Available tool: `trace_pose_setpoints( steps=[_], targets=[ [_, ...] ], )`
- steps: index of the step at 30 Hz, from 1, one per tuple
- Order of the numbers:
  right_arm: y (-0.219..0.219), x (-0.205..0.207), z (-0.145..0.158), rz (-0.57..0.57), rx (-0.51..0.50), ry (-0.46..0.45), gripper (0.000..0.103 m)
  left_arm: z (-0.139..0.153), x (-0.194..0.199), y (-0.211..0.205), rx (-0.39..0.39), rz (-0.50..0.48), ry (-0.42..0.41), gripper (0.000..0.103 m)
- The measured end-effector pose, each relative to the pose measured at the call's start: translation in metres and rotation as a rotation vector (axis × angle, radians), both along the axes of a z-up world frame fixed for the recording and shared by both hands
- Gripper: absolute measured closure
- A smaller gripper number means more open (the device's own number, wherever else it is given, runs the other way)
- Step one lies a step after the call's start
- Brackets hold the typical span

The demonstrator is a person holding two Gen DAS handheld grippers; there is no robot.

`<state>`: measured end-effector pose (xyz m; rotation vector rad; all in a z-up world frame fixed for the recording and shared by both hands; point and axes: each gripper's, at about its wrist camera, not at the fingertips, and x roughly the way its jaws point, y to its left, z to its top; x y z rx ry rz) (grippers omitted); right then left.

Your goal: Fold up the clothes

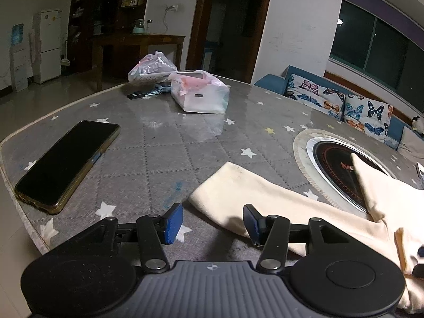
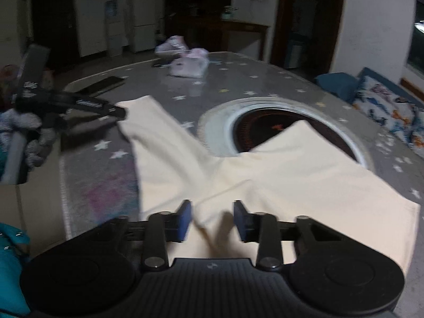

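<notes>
R tool (image 2: 212, 221): blue pads apart w/ a raised ridge of the cream garment (image 2: 265, 175) between them, at the garment's near end by the near edge of the worktop (image 2: 238, 79). View is blurred, so can't tell if the pads press the cloth yet; looks like a gap each side, so I read it as open around the fold, not gripping. Prob. lined up there to pinch the waist/crotch area, the natural hold for folding.

L tool (image 1: 213, 222): about half open, nothing held. Its right pad sits over the end of the garment's left leg (image 1: 238, 193), left pad over bare worktop; cloth edge lies between pads, not clamped. Seems placed to take the leg's hem.

Garment: looks like cream trousers/shorts, spread flat, legs splayed in a V away from the near edge. Left leg lies toward the near-left corner. Right leg's tip drapes onto the round black burner (image 1: 341, 167) set in the worktop's middle-right.

Phone (image 1: 66, 164): face up, near the left edge, well apart from the cloth, out of the folding area.

Far side: two plastic bags (image 1: 198, 91), toward the far edge, w/ a small dark item beside them. Also clear of the work.

Judgement: fold barely begun, both tools still at grasp stage.
</notes>
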<state>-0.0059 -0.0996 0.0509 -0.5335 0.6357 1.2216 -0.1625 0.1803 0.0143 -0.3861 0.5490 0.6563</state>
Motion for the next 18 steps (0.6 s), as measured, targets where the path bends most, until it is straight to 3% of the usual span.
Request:
trace_pose_setpoints(
  steps=[5, 10, 18],
  targets=[
    [0.008, -0.001, -0.007, -0.008, -0.008, 0.015, 0.099, 0.001, 0.000, 0.000, -0.003, 0.000, -0.004, 0.049],
    [0.005, 0.006, 0.002, -0.033, 0.063, 0.053, 0.099, 0.001, 0.000, 0.002, -0.003, 0.013, -0.008, 0.049],
    [0.005, 0.008, -0.001, -0.032, 0.055, 0.084, 0.091, 0.000, 0.003, 0.001, 0.002, 0.022, -0.003, 0.049]
  ],
)
